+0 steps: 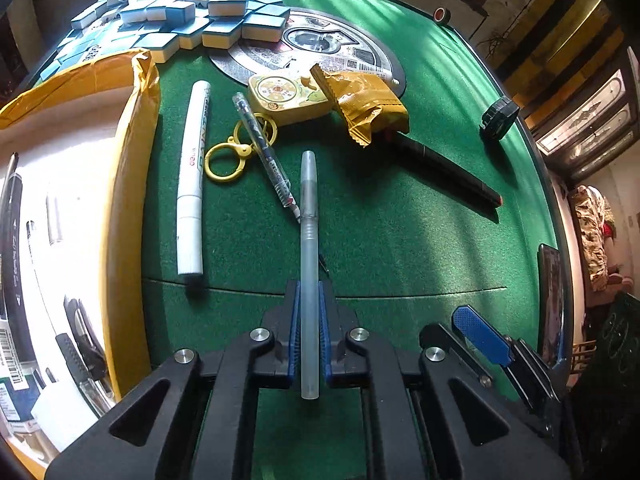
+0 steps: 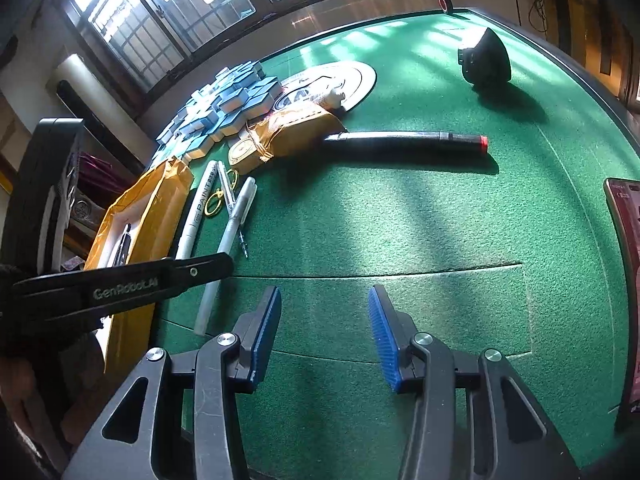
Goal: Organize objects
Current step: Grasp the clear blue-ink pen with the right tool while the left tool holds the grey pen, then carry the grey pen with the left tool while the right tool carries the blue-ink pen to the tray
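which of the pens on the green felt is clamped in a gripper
The frosted translucent pen, pinched between the left gripper's blue pads. The white paint marker, clear blue-printed pen and long black marker lie free.

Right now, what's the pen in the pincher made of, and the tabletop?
The pen looks like frosted plastic: cloudy, half see-through, dull sheen. The left gripper is shut on it. The tabletop looks like green felt: fuzzy, matte, no shine.

Home game room or mahjong parlour: green felt mahjong worktop (image 2: 400, 220) with round metal centre console (image 1: 320, 46), heap of blue-backed mahjong tiles (image 1: 180, 12), barred windows (image 2: 160, 20), clothes hanging nearby (image 1: 594, 232).
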Motion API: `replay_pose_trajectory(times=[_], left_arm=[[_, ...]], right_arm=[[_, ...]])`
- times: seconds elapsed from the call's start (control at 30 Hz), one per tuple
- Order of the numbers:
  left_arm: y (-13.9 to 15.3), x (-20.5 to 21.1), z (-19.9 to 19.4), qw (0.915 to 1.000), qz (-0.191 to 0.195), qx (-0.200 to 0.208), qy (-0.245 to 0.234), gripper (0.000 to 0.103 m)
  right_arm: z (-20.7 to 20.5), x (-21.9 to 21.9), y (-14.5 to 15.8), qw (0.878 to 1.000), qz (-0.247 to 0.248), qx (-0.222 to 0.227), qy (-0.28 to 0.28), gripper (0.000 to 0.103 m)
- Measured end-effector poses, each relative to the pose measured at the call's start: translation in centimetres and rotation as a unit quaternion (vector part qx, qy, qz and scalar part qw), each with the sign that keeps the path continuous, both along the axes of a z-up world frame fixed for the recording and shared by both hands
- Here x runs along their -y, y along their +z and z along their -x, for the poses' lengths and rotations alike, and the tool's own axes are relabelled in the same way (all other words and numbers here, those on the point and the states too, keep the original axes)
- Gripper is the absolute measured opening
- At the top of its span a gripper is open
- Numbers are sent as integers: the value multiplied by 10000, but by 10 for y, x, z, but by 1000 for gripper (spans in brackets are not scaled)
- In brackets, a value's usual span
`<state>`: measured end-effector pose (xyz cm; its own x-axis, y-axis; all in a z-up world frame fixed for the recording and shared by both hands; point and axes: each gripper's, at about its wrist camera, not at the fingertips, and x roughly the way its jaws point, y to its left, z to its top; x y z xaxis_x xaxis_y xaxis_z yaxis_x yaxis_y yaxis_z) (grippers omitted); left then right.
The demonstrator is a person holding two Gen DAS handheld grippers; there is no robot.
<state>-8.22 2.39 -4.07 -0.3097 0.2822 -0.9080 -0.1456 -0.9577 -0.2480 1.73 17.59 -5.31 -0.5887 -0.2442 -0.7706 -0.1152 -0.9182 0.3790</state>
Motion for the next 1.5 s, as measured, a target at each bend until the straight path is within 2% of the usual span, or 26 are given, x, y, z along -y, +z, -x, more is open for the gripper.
replay_pose_trajectory(times=[0.2,0.3,0.4,0.6,0.67,0.77,0.9,0.97,1.03,1.1,1.2,1.33,1.5], left_arm=[[16,22,-36,9996,-241,-110,81,6],[24,36,-46,9990,-339,-241,178,6],[23,41,-49,9990,-353,-201,201,6],[12,30,-61,9997,-125,-173,-111,6],[12,29,-68,9994,43,-312,-135,6],[12,32,-70,9994,31,-335,-125,6],[13,33,-72,9991,86,-379,-160,6],[13,35,-71,9991,60,-375,-161,6],[13,36,-71,9990,85,-397,-166,6],[14,36,-72,9989,115,-401,-189,6],[14,36,-72,9990,123,-389,-191,6],[14,36,-72,9990,171,-381,-182,6],[12,28,-72,9989,263,-333,-196,6]], right_arm=[[8,6,0,9997,145,65,210,41],[16,10,-1,9990,281,109,338,41],[25,19,-1,9980,339,162,512,41],[52,41,3,9945,329,341,933,40],[62,47,8,9937,289,308,1034,40],[79,55,15,9923,232,302,1175,39],[109,71,10,9890,68,467,1405,29],[120,76,5,9890,-48,570,1367,24],[130,80,2,9886,-104,601,1377,24],[137,82,-2,9892,-177,620,1315,17],[139,85,-4,9886,-248,637,1341,9],[128,82,-3,9881,-247,623,1384,8],[92,63,-2,9897,-108,691,1246,8]])
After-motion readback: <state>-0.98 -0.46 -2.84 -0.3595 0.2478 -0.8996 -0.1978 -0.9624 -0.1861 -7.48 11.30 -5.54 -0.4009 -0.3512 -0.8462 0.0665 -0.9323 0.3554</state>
